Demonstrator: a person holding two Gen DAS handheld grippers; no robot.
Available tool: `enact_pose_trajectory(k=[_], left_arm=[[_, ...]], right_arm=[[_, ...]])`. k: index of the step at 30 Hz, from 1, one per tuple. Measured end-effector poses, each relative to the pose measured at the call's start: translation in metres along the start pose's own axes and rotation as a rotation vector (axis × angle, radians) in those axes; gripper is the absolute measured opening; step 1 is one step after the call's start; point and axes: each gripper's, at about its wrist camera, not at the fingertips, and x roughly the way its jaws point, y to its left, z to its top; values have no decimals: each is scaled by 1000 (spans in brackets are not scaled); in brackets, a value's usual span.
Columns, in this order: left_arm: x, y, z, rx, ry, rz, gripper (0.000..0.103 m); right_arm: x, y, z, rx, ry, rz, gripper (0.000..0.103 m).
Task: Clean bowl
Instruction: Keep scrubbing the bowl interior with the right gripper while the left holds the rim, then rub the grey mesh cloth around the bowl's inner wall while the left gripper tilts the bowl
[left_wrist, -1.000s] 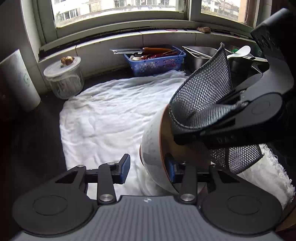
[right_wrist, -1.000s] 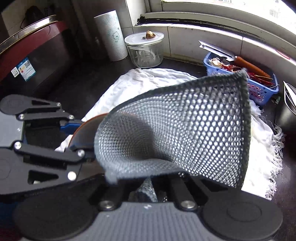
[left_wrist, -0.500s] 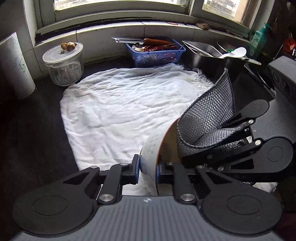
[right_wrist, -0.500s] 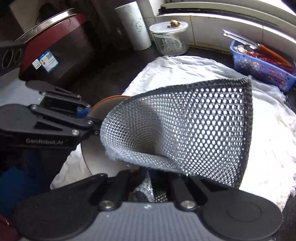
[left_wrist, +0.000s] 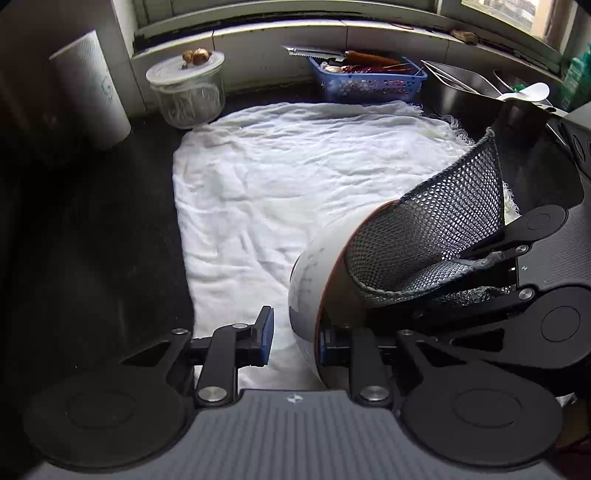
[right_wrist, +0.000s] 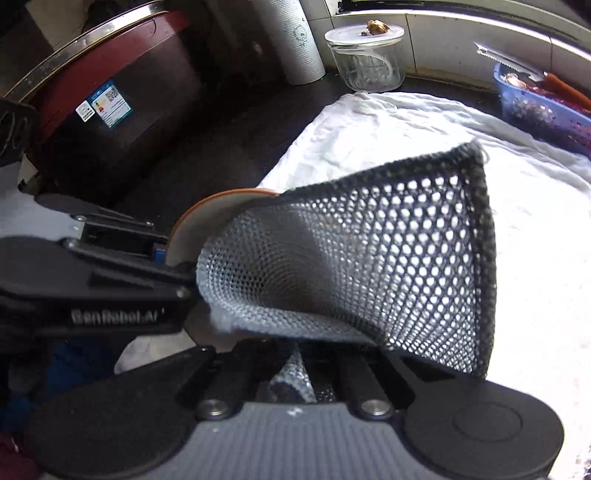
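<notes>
The right gripper (right_wrist: 295, 354), low centre of its own view, is pinched on the bunched end of a grey mesh cloth (right_wrist: 369, 258), which fans out stiff and open-weave and curls into the bowl (left_wrist: 314, 273). The left gripper (left_wrist: 293, 334), at the bottom middle of its view, stands spread: its right blue pad sits inside the bowl's rim, its left pad is clear of the outer wall. The bowl is tipped on edge, low and right of centre, above the white cloth (left_wrist: 295, 166) on the dark desk (left_wrist: 92, 240).

This looks like the wiping step. Next, I'd judge, the left gripper needs a firm hold on the rim while the mesh sweeps round inside. The bowl is smooth and glazed, white outside with an orange-brown rim, so it could slip.
</notes>
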Motion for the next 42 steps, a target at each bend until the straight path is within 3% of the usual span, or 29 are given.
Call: enact_pose_trajectory(k=[2,4,5,9,11,13,15,17,19,20,23,24,25,27,30,32,38,42], left_arm=[[-4,-7,4,97,-52,53,25],[-2,-5,6,95,-59,28,12],[-1,0,6,46,-57,7,6],[3,35,-13,-354,-51,-118,10],[5,53,-23,-561,-45,-184,12],[6,59,-29,-653,-36,-203,12],[5,54,-30,-637,-28,-199,12],[3,45,-23,-512,-10,-171,14],[-3,33,-11,-303,-15,-84,35],[-6,28,-6,-224,-32,-38,39],[-4,19,3,-65,-30,15,39],[-3,18,3,-50,-29,-3,26],[-2,20,2,-77,-27,-42,9],[-2,32,-4,-218,-33,-105,8],[0,57,-20,-552,-69,-250,15],[1,61,-28,-665,-97,-303,16],[13,55,-34,-771,-124,-368,16],[12,45,-36,-700,-121,-336,16]], right_arm=[[-2,0,2,-19,-3,-19,3],[-4,-1,4,-32,-5,-38,3],[-4,-2,4,-32,-6,-43,3],[-6,-6,4,18,-39,-39,3],[-1,-9,0,96,-40,14,3],[4,-3,-1,122,-50,55,3],[8,4,1,122,-48,85,3],[9,8,3,96,-39,78,3],[6,6,4,69,-42,32,3],[4,2,5,68,-45,13,3],[-1,-2,6,43,-49,-23,3],[-3,-2,7,26,-49,-36,3],[-4,-2,7,15,-49,-45,3],[-6,-4,7,14,-55,-46,3],[-5,-2,5,21,-58,-53,3],[-4,-2,3,50,-63,-39,3],[-16,-1,10,56,-117,-80,3],[-12,-11,9,76,-95,-99,3]])
